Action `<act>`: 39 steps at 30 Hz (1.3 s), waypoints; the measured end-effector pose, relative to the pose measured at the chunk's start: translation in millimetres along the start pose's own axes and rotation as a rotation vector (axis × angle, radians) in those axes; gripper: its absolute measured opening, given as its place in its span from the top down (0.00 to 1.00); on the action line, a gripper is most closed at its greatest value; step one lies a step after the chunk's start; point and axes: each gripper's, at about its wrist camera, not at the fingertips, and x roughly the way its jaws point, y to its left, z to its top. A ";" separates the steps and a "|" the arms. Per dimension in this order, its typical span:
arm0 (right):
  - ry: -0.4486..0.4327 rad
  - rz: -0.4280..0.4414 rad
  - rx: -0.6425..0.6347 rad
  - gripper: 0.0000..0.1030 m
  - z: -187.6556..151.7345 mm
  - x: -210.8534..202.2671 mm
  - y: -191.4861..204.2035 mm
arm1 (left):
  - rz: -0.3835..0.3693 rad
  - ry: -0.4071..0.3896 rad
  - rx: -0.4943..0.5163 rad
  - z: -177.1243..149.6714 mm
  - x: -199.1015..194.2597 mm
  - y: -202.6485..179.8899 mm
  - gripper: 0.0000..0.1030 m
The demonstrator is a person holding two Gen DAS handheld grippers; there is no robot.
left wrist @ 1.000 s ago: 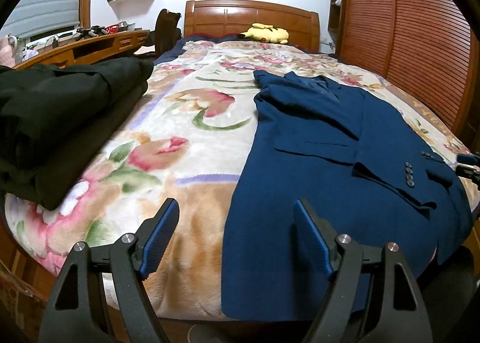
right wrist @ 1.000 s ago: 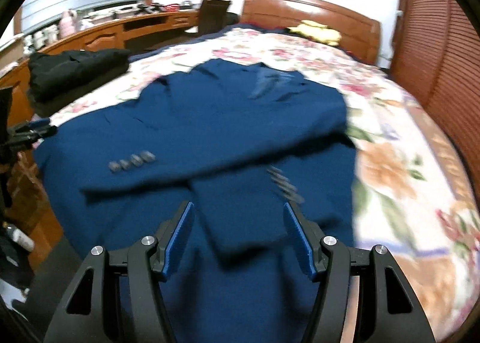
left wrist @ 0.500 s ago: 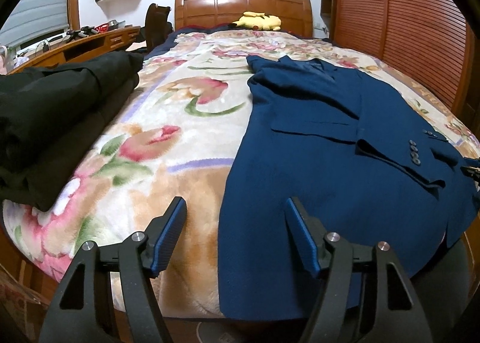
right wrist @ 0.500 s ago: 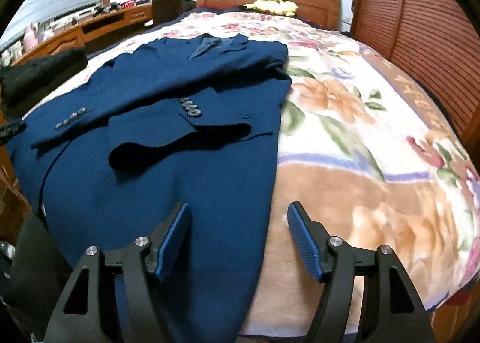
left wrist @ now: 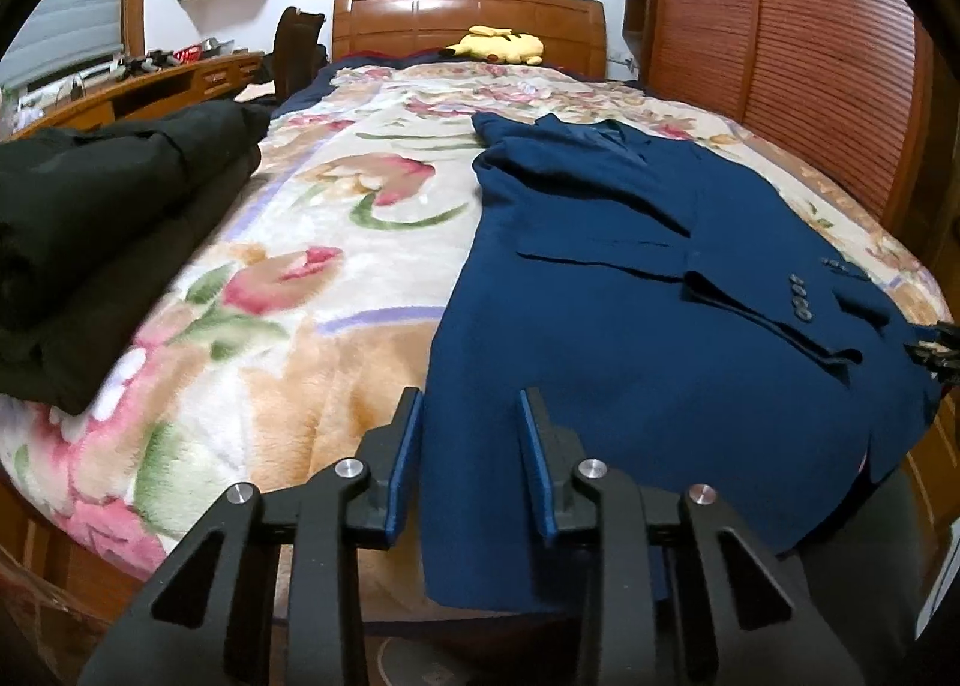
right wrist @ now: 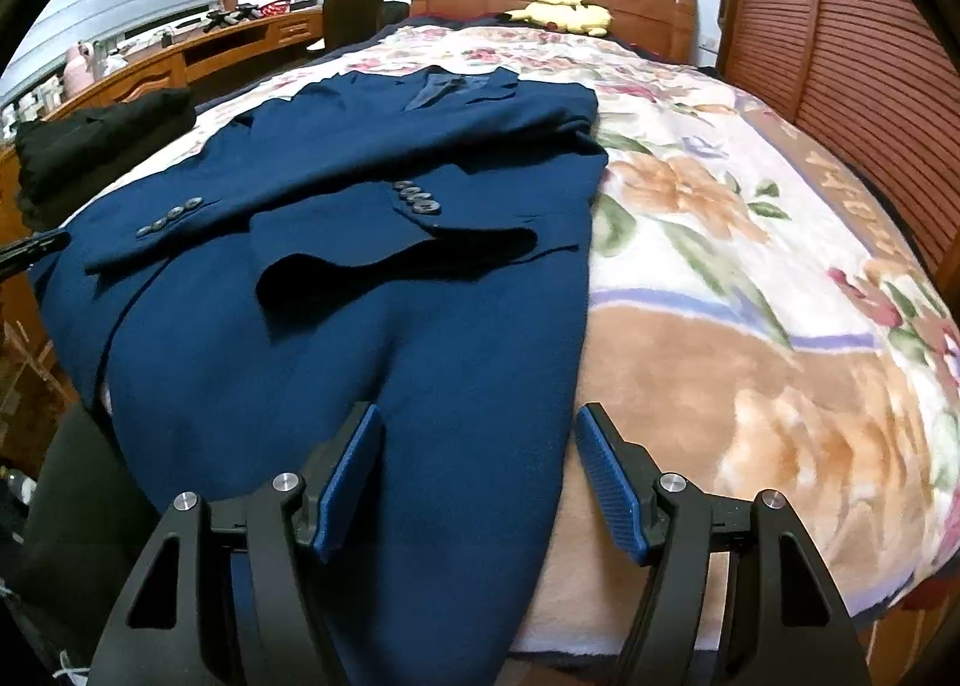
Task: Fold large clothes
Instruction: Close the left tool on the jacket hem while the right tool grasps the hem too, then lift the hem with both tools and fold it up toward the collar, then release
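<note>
Left gripper (left wrist: pixel 471 467) narrowed around blue jacket (left wrist: pixel 630 338) hem corner; right gripper (right wrist: pixel 480 476) moved closer.

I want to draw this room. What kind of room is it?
Most likely a bedroom: a big bed with a flowery fleece blanket and a wooden headboard, a yellow plush toy by it, and a navy blue suit jacket spread out for folding.

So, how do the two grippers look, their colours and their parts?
Both look alike. The left gripper and the right gripper have black angular frames with triangular cut-outs and round silver bolts. The fingers carry blue pads; the right pads are ribbed. No cables or sleeves show.
</note>
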 end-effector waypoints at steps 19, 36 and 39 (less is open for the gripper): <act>0.000 0.080 0.015 0.82 -6.7 -10.0 8.5 | -0.040 -0.031 0.048 -1.5 -24.7 -15.9 0.96; -0.031 0.089 0.032 0.95 2.2 -23.4 14.0 | -0.045 -0.170 0.075 13.5 -70.2 -45.1 0.97; -0.103 0.122 0.058 0.96 14.0 -41.6 9.8 | -0.068 -0.214 0.059 30.7 -83.0 -43.3 0.97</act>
